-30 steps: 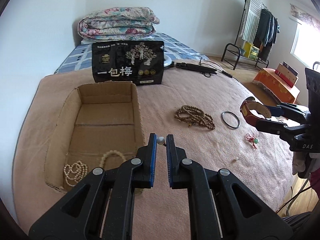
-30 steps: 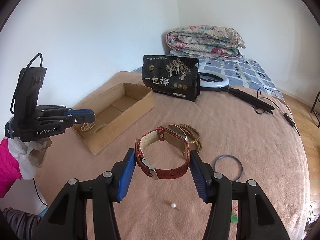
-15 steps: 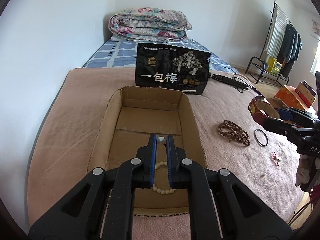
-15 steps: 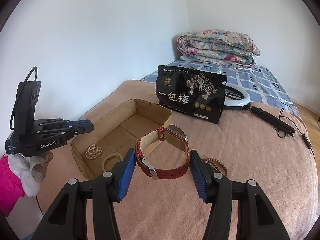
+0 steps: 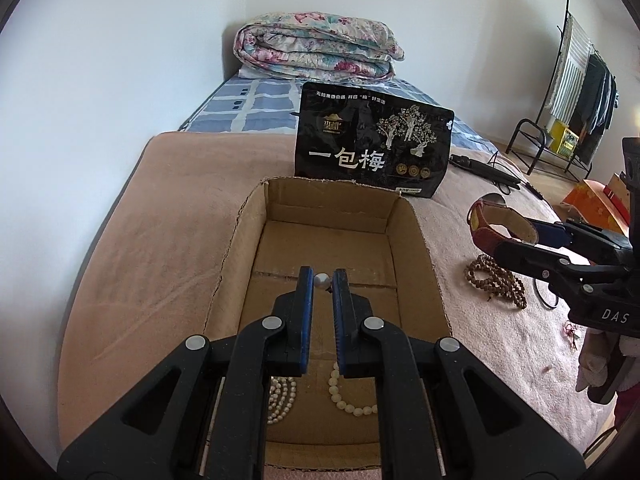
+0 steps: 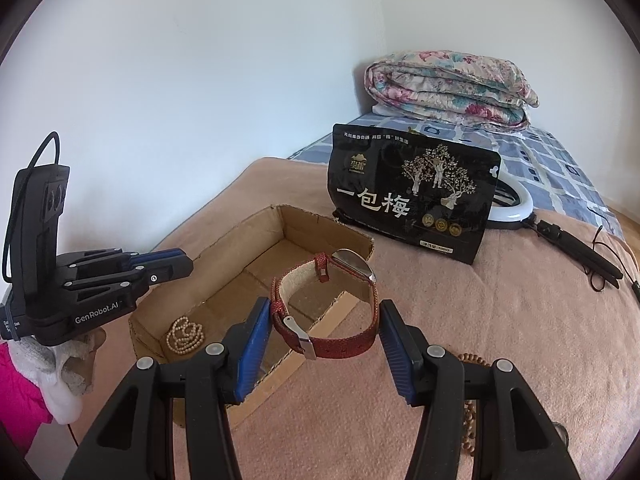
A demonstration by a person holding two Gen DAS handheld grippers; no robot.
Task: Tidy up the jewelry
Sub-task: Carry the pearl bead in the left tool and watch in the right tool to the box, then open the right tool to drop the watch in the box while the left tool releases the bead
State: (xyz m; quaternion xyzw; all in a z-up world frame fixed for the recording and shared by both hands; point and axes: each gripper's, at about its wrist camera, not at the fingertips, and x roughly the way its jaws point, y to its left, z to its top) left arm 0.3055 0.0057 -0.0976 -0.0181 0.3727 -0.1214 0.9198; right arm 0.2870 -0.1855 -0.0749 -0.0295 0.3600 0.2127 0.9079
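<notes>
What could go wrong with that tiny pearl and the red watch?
1. The pearl is pinched only at the very tips of the left gripper. It might slip out and bounce, though it is above the box, so it would probably land inside.
2. The watch hangs as a loop between the right gripper's jaws, over the box's edge. Let go here, it could catch the wall and fall onto the blanket.

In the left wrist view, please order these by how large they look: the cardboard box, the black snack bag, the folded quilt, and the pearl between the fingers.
1. cardboard box, though it is nearest
2. black snack bag and folded quilt: similar, not ranked
3. pearl, held by the left gripper
</notes>
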